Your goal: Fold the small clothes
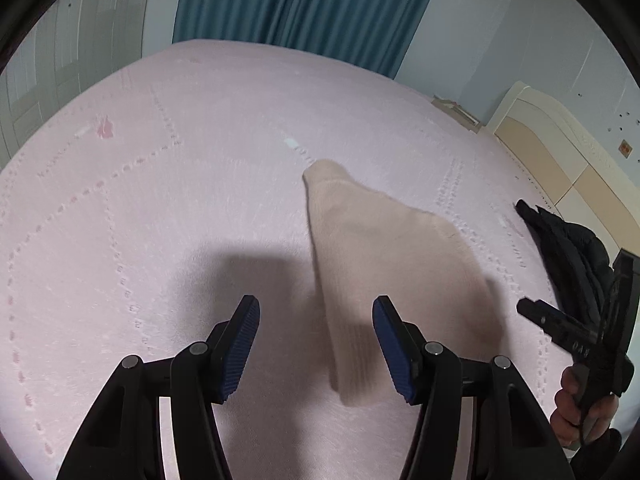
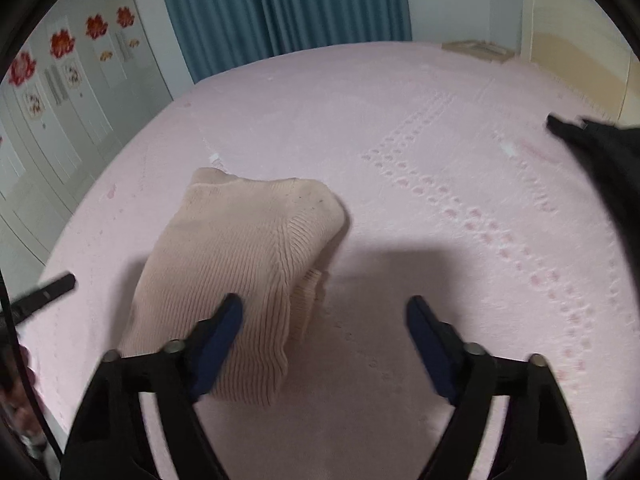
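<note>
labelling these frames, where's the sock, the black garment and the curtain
sock [image 2: 240, 248], right wrist view, ribbed middle
black garment [image 1: 568, 248], left wrist view, its folds
curtain [image 1: 304, 4], left wrist view, middle pleats

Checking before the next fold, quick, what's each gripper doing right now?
Left gripper: open, holding nothing; the beige sock lies on the bed between its fingers.
Right gripper: open, empty; the sock sits by its left finger.

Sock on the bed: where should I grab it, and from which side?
Take the sock by its near ribbed cuff end, which lies closest, low in both views. Come down from above with the open left hand-held gripper, which already straddles that end; it looks flat enough to pinch.
</note>
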A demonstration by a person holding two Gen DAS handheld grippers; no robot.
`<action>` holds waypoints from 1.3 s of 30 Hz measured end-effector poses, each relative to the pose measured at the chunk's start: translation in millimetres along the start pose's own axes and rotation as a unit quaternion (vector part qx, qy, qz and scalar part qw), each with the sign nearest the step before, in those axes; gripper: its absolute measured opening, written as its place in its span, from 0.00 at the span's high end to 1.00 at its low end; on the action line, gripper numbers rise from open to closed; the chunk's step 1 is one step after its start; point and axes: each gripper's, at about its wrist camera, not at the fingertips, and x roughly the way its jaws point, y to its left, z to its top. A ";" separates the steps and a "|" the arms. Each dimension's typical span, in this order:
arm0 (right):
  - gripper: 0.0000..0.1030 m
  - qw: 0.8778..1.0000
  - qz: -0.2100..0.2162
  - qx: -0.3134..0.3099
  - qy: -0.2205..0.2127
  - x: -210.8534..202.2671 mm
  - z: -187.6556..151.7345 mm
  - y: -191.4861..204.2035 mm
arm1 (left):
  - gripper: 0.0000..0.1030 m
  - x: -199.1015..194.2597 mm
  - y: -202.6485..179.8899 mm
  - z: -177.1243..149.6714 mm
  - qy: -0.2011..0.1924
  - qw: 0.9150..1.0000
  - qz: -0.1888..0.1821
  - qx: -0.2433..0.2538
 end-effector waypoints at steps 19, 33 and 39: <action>0.85 0.994 0.100 0.046 0.017 93.6 31.5 0.5 | 0.46 114.9 7.0 41.7 0.051 0.992 -0.107 -0.051; 0.85 0.997 0.074 -0.014 0.013 86.6 24.6 12.4 | 0.77 200.6 22.1 96.4 0.057 0.982 -0.153 -0.098; 0.55 0.998 0.065 0.002 0.002 92.6 36.4 -0.7 | 0.53 188.3 -9.5 98.2 0.005 0.999 -0.054 -0.005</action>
